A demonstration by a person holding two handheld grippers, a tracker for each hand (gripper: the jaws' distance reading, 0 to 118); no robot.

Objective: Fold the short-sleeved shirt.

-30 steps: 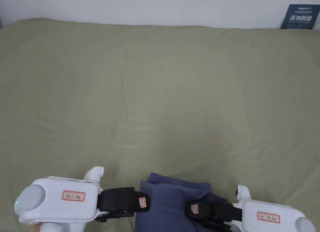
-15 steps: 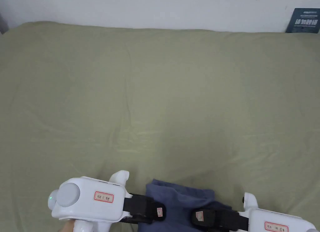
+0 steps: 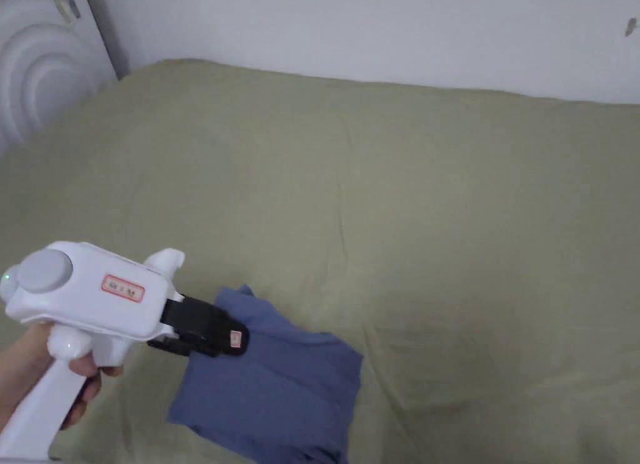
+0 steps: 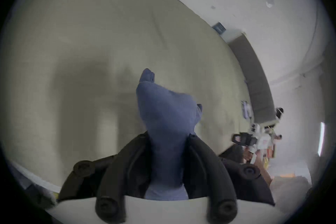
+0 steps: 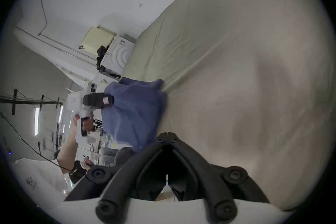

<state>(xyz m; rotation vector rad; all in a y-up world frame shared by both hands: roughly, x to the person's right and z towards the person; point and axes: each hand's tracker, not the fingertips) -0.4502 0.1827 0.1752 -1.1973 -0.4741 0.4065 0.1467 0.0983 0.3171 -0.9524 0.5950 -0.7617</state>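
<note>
The folded blue short-sleeved shirt [image 3: 275, 384] is at the near left of the green bed [image 3: 406, 202]. My left gripper [image 3: 234, 340] is shut on its upper left edge. In the left gripper view the blue cloth [image 4: 163, 109] runs up between the two black jaws of the left gripper [image 4: 168, 135]. In the right gripper view the right gripper [image 5: 167, 134] has its jaws closed tip to tip with nothing between them, just beside the shirt [image 5: 134, 115]. The left gripper [image 5: 107, 99] shows there, gripping the shirt's far side. The right gripper [image 4: 236, 138] shows far off in the left gripper view.
The green sheet spreads wide and smooth beyond the shirt up to a white wall [image 3: 375, 27]. A white ribbed appliance [image 3: 37, 65] stands at the bed's far left corner. A hand [image 3: 37, 371] holds the left gripper's handle.
The head camera has swung left. The left gripper has closed on the shirt's edge. The right gripper has come off the shirt and left the head view.
</note>
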